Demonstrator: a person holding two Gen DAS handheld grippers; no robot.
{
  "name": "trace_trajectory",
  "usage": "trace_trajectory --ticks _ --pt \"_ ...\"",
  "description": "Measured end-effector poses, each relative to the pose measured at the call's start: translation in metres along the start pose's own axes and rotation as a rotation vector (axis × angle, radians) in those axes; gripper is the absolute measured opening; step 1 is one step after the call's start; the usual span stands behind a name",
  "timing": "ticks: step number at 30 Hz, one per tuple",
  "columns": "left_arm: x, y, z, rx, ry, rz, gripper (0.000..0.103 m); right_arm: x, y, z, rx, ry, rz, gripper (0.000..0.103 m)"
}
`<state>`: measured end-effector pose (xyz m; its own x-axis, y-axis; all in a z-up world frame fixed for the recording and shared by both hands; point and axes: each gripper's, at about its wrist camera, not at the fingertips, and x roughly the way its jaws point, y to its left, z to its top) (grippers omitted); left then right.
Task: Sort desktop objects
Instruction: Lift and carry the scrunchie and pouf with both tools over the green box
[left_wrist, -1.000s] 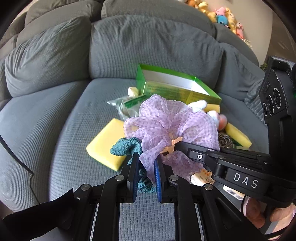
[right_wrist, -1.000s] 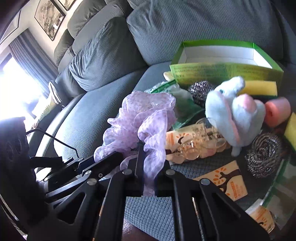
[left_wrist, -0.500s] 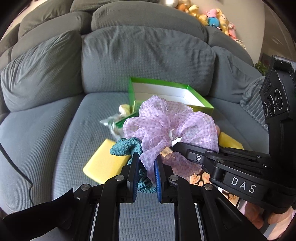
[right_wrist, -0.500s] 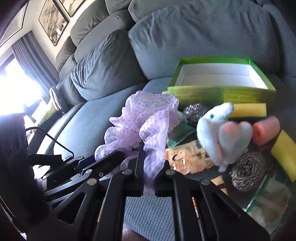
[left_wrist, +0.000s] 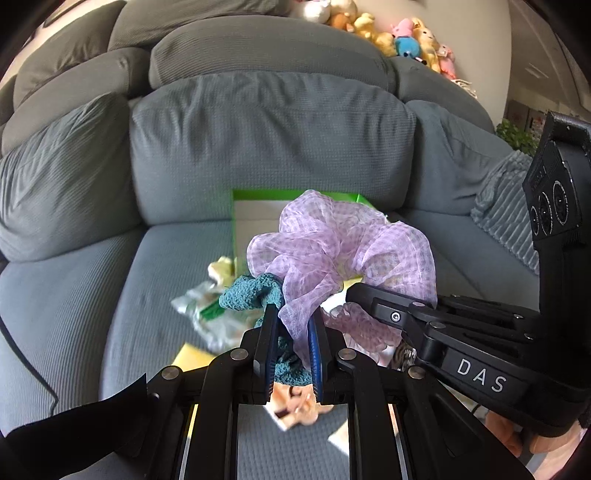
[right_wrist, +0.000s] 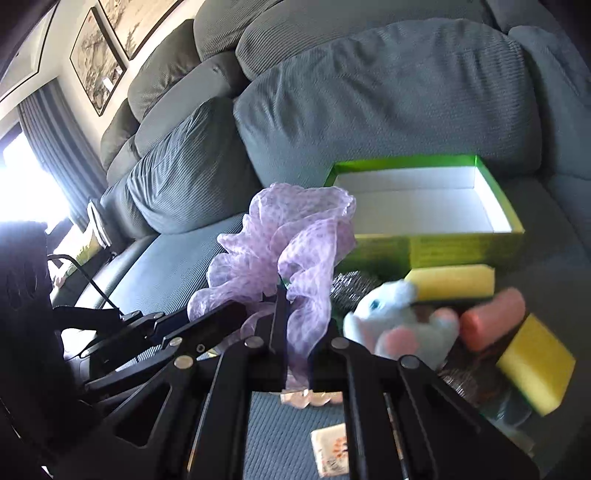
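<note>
1. Centre frame in both wrist views, a lilac scrunchie (left_wrist: 332, 254) hangs above a grey sofa (left_wrist: 266, 140), gripped from two sides.
2. The left gripper (left_wrist: 292, 328), low centre of its own view, has its jaws pressed together on a fold of the scrunchie, with a teal cloth (left_wrist: 251, 295) bunched against the left finger and caught between the pads as well.
3. The right gripper (right_wrist: 295, 332) is likewise pinched tight on the lilac fabric, low centre in its view; in the left view it reaches in from the lower right, marked "DAS".
4. A green box (right_wrist: 465, 243), open and white inside, sits on the seat behind the scrunchie, upper right of the right view.
5. In front of the box, right side of that view, lie two yellow sponges (right_wrist: 454, 282), a white plush (right_wrist: 402, 328), a pink roll (right_wrist: 495, 325) and a steel scourer (right_wrist: 351, 291), close together and motion-blurred.
6. Stuffed toys (left_wrist: 399, 33) line the sofa back, top right of the left view.
7. Framed pictures (right_wrist: 99, 55) hang upper left in the right view.
</note>
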<state>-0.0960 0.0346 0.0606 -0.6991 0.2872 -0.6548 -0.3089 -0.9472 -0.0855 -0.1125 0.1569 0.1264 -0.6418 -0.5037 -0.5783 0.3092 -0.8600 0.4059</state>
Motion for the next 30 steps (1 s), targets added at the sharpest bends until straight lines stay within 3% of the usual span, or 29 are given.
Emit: trace_trajectory --ticks 19,30 --pt "0.055 -0.006 0.068 0.026 -0.024 -0.024 0.015 0.021 -0.044 0.067 0.012 -0.080 -0.069 0.007" --pt "0.108 0.005 0.092 0.011 0.014 -0.039 0.015 0.059 -0.074 0.094 0.051 -0.069 -0.106 0.007"
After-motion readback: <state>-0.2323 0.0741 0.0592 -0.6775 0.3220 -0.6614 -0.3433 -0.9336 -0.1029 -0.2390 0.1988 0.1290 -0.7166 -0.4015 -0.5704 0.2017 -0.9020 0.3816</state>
